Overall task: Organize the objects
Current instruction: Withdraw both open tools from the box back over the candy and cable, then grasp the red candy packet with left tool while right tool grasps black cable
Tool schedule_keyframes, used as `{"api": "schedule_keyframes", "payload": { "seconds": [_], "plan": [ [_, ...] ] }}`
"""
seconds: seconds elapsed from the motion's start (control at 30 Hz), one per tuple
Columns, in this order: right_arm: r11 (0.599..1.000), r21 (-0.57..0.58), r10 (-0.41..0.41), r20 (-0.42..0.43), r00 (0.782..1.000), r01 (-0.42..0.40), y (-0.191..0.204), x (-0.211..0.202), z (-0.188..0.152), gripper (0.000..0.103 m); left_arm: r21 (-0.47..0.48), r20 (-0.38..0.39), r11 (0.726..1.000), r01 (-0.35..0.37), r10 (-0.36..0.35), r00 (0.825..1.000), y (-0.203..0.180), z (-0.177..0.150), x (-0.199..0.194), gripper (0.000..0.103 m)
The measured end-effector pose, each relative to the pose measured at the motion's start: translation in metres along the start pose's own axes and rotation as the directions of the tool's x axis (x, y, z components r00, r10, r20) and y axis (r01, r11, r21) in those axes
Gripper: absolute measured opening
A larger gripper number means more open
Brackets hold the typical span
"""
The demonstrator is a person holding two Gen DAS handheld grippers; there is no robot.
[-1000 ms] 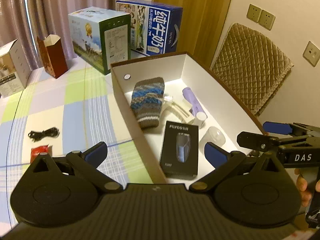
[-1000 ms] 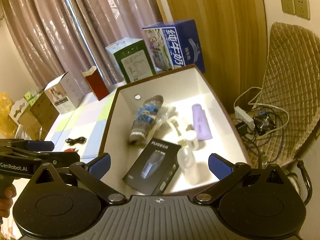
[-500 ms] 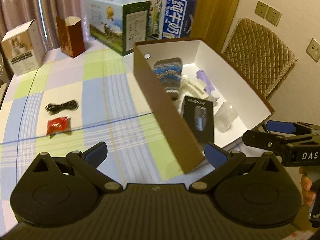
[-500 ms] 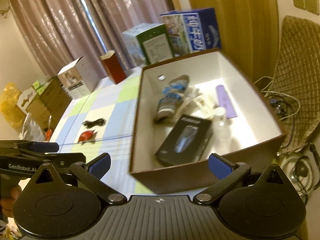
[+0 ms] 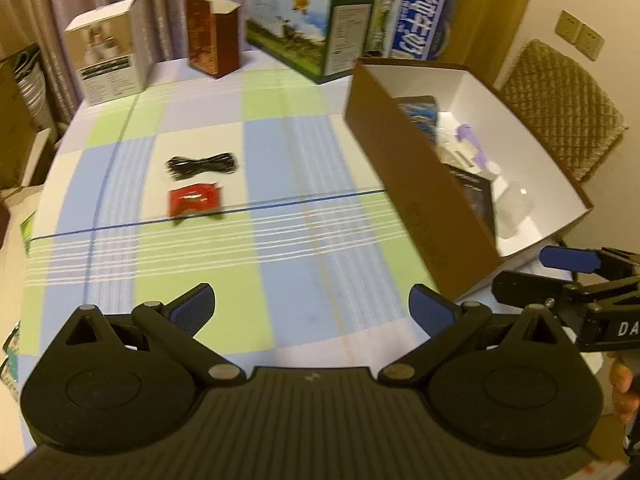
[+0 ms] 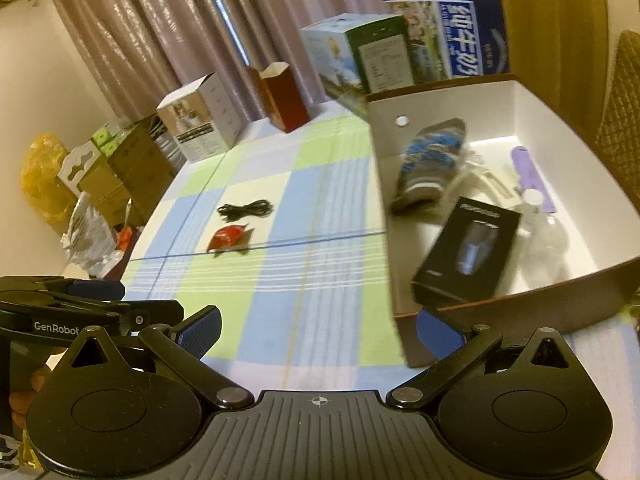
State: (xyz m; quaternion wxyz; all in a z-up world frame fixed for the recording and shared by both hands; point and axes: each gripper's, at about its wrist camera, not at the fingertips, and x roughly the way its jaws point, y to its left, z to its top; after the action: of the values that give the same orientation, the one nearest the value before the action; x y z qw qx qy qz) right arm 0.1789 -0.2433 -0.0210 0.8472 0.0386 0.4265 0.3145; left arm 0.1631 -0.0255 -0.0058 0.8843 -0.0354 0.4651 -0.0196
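Both grippers have pulled back from the box. Now I see the red packet and black cable left out. My left gripper and right gripper are wide open, empty.

We look forward and down from both wrists, well above the checked table. Both views share the brown box and table.

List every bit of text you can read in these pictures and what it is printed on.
"GenRobot" on the side of the left tool, seen from the right wrist.
"DA", cut off at the frame edge, on the side of the right tool, seen from the left wrist.
"纯牛奶" on the blue milk carton.
Too blurred to read: the black product box, green-and-white box, white box.
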Motion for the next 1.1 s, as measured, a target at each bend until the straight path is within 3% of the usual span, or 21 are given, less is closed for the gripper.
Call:
{"api": "schedule_keyframes", "payload": {
  "seconds": [0.33,0.7,0.9,1.1],
  "plan": [
    [0.999,-0.021,0.025,-0.023,0.999,-0.025,0.044,0.039,0.001,0.101,-0.045,-0.012,0.998,-0.054,0.054,0.998,0.053,-0.008,-0.005,0.102],
    [0.999,0.014,-0.032,-0.022,0.999,0.032,0.059,0.091,0.013,0.101,-0.06,-0.018,0.995,-0.08,0.079,0.997,0.101,-0.006,0.006,0.102],
    [0.999,0.002,-0.055,-0.032,0.998,0.055,0.061,0.119,0.025,0.101,-0.025,0.028,0.997,-0.069,0.07,0.997,0.116,0.003,0.024,0.102],
    [0.997,0.008,-0.079,-0.052,0.996,0.079,0.052,0.144,0.036,0.101,0.044,0.065,0.999,-0.011,0.008,0.998,0.13,0.015,0.055,0.097]
  ]
}}
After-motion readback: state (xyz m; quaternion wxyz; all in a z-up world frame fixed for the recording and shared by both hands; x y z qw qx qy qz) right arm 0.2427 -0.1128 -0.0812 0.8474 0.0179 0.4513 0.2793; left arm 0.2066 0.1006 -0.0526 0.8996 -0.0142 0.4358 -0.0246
